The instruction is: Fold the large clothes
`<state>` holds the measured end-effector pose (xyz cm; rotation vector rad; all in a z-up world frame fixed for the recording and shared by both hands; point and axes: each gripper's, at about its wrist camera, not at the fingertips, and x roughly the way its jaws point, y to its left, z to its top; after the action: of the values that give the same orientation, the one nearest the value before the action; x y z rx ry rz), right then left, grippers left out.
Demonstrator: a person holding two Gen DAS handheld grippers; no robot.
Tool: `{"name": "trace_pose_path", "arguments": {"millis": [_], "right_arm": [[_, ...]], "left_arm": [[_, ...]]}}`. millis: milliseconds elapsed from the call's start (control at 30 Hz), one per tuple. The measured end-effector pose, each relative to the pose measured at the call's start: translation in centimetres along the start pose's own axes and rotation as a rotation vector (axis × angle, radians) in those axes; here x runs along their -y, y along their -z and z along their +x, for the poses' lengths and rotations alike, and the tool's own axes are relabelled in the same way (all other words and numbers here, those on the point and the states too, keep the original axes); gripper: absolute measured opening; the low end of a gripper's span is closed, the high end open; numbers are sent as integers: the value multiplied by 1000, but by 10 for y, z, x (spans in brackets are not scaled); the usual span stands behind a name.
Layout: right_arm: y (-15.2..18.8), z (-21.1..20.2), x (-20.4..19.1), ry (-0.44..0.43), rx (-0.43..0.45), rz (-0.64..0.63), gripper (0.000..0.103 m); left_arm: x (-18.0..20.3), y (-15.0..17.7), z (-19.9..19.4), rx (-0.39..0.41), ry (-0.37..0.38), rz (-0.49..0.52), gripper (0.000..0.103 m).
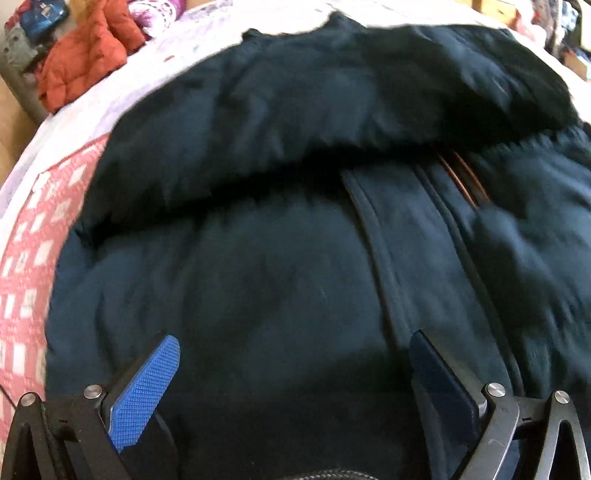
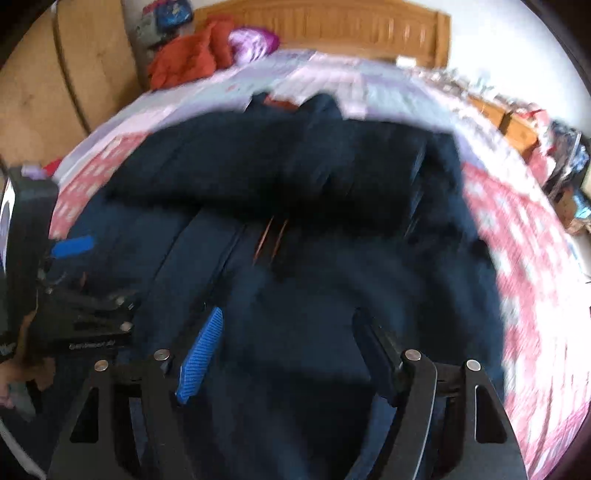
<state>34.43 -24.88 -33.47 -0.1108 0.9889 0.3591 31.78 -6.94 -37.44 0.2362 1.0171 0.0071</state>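
A large dark navy padded jacket (image 1: 295, 221) lies spread on the bed, its far part folded over toward me in a thick band (image 2: 295, 162). A front zip with a copper-coloured strip (image 1: 467, 181) runs down its middle (image 2: 271, 238). My left gripper (image 1: 295, 345) hovers open just above the near part of the jacket, with nothing between its blue pads (image 1: 147, 387). My right gripper (image 2: 290, 326) is also open over the jacket, right of the zip, holding nothing. One blue pad of the left gripper's fingers (image 2: 72, 246) shows at the left edge of the right wrist view.
The bed has a pink bedspread with white marks (image 2: 535, 266) and a pale sheet (image 1: 122, 96) beyond. A red quilted jacket (image 2: 184, 59) and a purple garment (image 2: 253, 40) lie by the wooden headboard (image 2: 332, 26). Clutter (image 2: 561, 166) sits off the bed's right side.
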Motion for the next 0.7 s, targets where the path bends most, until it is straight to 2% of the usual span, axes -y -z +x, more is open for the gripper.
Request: {"name": "trace_pose_path", "arguments": {"millis": [167,300,467,700], "right_arm": [[51,4,0,31,-91,-20,76],[87,-14,38,54,-74,52,76],[100,-30,38,77,-62,-46,74],[125,-49,35,109,-102,23,76]], "left_arm": [[-10,27,-6,-20,-15,-11,103],[-28,49,-9,-38,-31,-27,103],[-52,78,-18,-55,-76,-58,103],[-73,121,-34,-87,-106,-87,103]]}}
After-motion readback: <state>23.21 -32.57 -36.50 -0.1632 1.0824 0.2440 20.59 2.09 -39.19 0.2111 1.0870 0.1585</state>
